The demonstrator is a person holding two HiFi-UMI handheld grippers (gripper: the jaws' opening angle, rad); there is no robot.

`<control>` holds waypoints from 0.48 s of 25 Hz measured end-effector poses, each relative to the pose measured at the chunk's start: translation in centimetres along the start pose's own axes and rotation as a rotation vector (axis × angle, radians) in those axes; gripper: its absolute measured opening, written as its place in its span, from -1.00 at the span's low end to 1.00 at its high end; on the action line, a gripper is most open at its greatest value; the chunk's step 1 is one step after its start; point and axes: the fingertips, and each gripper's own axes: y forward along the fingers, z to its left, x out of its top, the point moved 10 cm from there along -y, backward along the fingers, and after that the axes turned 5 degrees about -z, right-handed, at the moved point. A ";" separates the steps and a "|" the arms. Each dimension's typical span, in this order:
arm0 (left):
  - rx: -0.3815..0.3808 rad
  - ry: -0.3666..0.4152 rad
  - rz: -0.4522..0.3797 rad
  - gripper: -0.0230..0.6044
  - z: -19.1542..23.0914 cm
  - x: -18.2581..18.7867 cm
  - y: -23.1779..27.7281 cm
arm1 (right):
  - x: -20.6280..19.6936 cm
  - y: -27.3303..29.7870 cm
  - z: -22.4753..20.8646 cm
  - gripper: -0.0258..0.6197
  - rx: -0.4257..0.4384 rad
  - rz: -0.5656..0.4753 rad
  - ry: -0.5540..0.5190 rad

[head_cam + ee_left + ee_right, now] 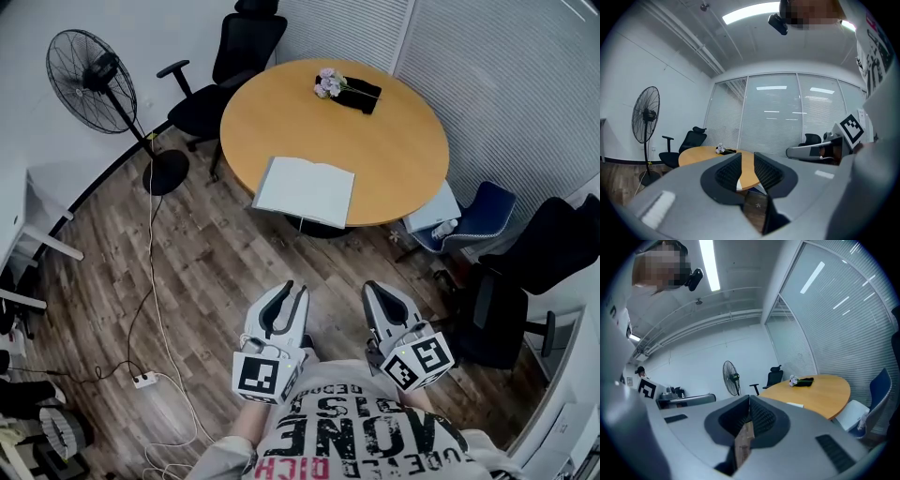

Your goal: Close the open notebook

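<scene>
The open notebook (305, 190) lies with white pages up at the near edge of a round wooden table (394, 159). Both grippers are held low over the wood floor, well short of the table and touching nothing. My left gripper (289, 298) is open, with only a clear gap between its jaws; in the left gripper view (747, 158) a sliver of the notebook (739, 184) shows through that gap. My right gripper (377, 296) is shut with its tips together and holds nothing. In the right gripper view (749, 399) the notebook (796, 405) is a thin white strip on the table (825, 387).
A small bunch of flowers (329, 82) on a dark cloth (362, 96) lies at the table's far side. A standing fan (92, 75) and a cable with a power strip (143, 380) are on the left. Black office chairs (230, 66) and a blue chair (483, 214) ring the table.
</scene>
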 end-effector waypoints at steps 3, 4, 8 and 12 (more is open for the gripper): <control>-0.004 -0.004 -0.004 -0.63 1.7 0.0 0.0 | -0.3 1.1 0.7 -0.88 -0.006 0.000 -0.005; -0.005 -0.005 -0.006 -0.63 2.1 0.0 0.0 | -0.4 1.4 0.9 -0.88 -0.010 0.000 -0.007; -0.017 -0.011 -0.004 -0.63 3.6 -0.2 0.2 | -0.7 2.3 1.4 -0.88 -0.025 0.003 -0.002; -0.020 -0.034 0.011 -0.63 4.5 -0.3 0.5 | -0.8 3.3 1.9 -0.88 -0.034 0.008 0.014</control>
